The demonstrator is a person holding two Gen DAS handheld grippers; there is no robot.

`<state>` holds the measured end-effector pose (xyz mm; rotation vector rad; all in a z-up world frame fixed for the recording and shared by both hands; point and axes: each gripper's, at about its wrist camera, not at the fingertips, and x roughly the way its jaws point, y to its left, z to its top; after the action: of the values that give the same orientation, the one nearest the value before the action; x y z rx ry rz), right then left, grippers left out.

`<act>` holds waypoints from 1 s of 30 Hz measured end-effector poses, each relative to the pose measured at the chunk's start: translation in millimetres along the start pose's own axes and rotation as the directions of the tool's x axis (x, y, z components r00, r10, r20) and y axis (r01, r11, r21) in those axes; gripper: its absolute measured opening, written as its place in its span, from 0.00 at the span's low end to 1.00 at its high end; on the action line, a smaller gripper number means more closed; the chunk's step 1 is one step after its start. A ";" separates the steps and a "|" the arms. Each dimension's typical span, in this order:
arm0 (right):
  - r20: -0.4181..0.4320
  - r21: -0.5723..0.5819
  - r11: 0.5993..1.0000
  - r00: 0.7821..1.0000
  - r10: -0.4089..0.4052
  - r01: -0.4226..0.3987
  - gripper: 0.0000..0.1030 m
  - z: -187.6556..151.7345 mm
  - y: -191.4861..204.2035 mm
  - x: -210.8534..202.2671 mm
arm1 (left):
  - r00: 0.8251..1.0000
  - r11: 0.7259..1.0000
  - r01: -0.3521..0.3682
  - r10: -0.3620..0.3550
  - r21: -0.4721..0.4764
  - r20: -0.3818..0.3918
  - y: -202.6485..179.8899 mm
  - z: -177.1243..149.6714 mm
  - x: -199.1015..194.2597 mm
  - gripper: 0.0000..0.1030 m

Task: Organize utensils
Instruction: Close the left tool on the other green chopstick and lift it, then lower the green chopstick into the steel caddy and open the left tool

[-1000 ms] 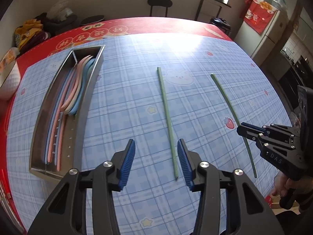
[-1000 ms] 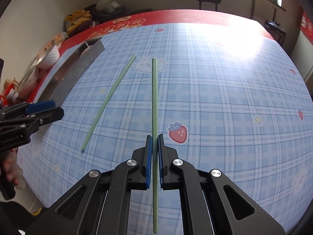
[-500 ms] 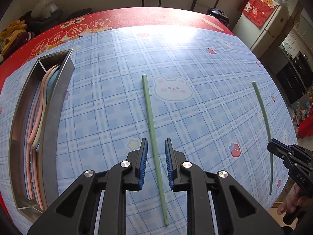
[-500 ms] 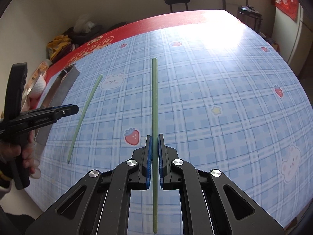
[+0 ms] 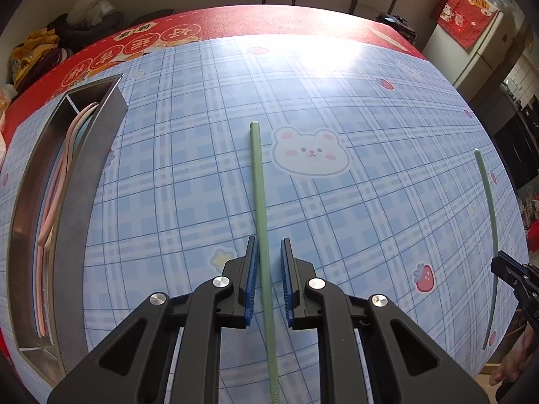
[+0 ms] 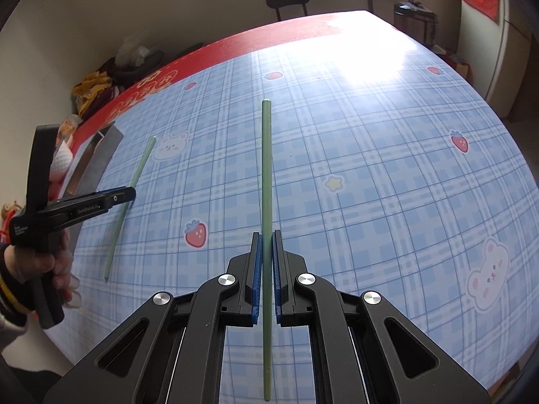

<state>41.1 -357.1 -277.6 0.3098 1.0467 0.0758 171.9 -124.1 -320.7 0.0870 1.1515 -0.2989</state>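
Left tool [image 5: 268, 282] newly astride lengthwise chopstick [image 5: 258, 181]

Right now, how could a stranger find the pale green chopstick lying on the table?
On the blue checked tablecloth, find the long steel tray. The pale green chopstick lies between it and a white bear print; its twin is clamped in the right gripper.

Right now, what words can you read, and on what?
"GenRobot.AI": side of the left gripper, whose jaws have just been closing around a chopstick.
White label on its handle: too small.
Characters on the red cloth: too blurred.
Gold characters on the red box: blurred.
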 end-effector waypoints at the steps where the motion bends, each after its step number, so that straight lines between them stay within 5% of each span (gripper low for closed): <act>1: -0.001 0.001 1.000 1.000 0.000 0.000 0.06 -0.5 -0.7 0.0 | 1.000 1.000 -0.005 0.005 0.007 0.003 -1.4 -0.2 0.6 0.13; 22: 0.006 0.013 1.000 1.000 0.007 -0.007 0.06 -5.5 6.5 -4.8 | 1.000 1.000 -0.009 0.009 0.016 0.008 2.5 -4.5 -4.3 0.08; 30: 0.027 -0.005 1.000 1.000 0.014 -0.014 0.06 4.2 20.7 -8.9 | 0.997 0.998 0.069 -0.069 0.002 0.020 25.3 -21.6 -36.9 0.05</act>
<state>42.0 -340.1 -262.2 0.3133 1.0173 0.0864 146.1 -88.1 -298.1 0.0448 1.1357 -0.3608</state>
